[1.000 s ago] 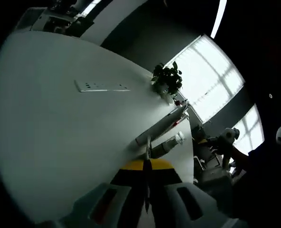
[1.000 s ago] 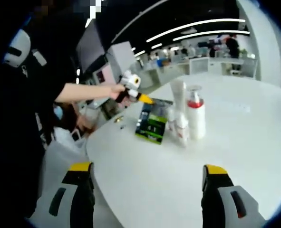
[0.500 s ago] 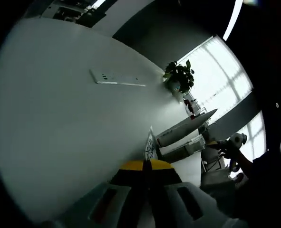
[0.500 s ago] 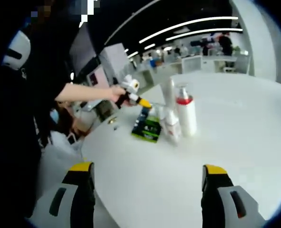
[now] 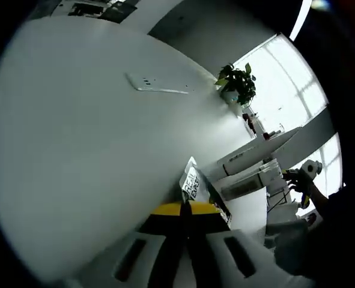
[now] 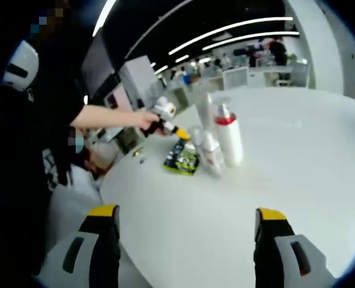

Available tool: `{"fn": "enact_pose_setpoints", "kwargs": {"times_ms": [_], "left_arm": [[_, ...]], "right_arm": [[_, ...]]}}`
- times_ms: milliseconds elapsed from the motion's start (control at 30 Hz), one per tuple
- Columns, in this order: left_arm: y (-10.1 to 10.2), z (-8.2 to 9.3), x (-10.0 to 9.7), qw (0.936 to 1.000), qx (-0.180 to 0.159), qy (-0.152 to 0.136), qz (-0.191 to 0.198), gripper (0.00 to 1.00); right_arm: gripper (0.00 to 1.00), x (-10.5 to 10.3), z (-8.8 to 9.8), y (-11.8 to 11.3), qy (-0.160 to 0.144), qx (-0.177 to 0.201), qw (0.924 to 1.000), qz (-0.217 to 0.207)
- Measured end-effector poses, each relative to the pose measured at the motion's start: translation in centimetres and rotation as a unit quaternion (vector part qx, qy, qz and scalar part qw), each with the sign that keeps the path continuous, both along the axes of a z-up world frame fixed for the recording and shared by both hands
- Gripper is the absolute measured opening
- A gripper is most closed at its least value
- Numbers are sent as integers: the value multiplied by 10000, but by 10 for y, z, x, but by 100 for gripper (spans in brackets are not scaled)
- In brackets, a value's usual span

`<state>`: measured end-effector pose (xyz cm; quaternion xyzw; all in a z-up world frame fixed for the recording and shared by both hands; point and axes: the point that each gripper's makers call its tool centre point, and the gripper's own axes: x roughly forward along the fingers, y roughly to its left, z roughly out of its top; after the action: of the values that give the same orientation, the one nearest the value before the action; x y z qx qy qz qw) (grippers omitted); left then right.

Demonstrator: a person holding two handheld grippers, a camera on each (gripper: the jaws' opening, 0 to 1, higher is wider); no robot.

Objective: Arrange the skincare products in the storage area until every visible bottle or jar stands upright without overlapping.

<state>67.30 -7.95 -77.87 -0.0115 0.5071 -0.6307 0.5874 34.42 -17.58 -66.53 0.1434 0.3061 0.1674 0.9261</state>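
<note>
The left claw (image 5: pixel 186 210), jaws pressed together with nothing visibly between them, points its yellow tips at the green-and-black sachet (image 6: pixel 181 158). The sachet lies flat on the white surface (image 6: pixel 297 174), just beside the red-collared pump bottle (image 6: pixel 228 138). Behind that bottle stands a tall white tube (image 6: pixel 206 117), and a small white bottle (image 6: pixel 211 153) stands in front of it. The right claw (image 6: pixel 186 231) hangs wide and empty, well short of the bottle. The sachet looks thin, glossy and floppy, likely light; pinch it by an edge. The pump bottle is smooth, rigid plastic and probably top-heavy; grip its body low down.
</note>
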Motion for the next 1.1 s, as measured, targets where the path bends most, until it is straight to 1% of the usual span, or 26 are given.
{"fn": "enact_pose_setpoints", "kwargs": {"times_ms": [33, 167, 300, 400, 467, 567, 767, 800, 833, 867, 933, 1100], "left_arm": [[0, -1, 1, 9999, 23, -85, -73, 6], [-5, -4, 3, 9998, 33, -99, -158, 6], [-9, -5, -1, 9993, 61, -203, -295, 6], [-11, -8, -3, 9991, 91, -225, -360, 6], [-13, -10, -8, 9985, 86, -249, -478, 6], [-16, -12, -13, 9979, 104, -267, -580, 6], [-17, -13, -15, 9976, 130, -303, -615, 6], [-17, -14, -14, 9975, 158, -315, -610, 7], [-15, -17, -12, 9975, 268, -356, -545, 7], [-17, -17, -11, 9974, 230, -379, -565, 7], [-18, -19, -11, 9978, 271, -331, -498, 8], [-19, -19, -8, 9977, 275, -383, -486, 9]], "right_arm": [[95, 0, 0, 1, -1, 3, 10000, 0], [95, -1, -2, 5, 5, 77, 10000, -10], [95, -3, -7, 7, 77, 105, 9999, 27], [95, 0, -4, 5, 25, 146, 9999, 10], [95, 2, -2, 3, -41, 170, 9998, -35], [95, 2, -2, 2, -48, 159, 9999, -46], [95, 0, -5, 3, 1, 172, 9998, -23], [95, 0, -5, 3, 1, 185, 9998, -36], [95, -1, -6, 3, 1, 199, 9998, -47], [95, 0, -5, 3, -7, 213, 9998, -53], [95, 1, -3, 3, -52, 249, 9997, -66], [95, 6, 0, 3, -104, 260, 9996, -63]]}}
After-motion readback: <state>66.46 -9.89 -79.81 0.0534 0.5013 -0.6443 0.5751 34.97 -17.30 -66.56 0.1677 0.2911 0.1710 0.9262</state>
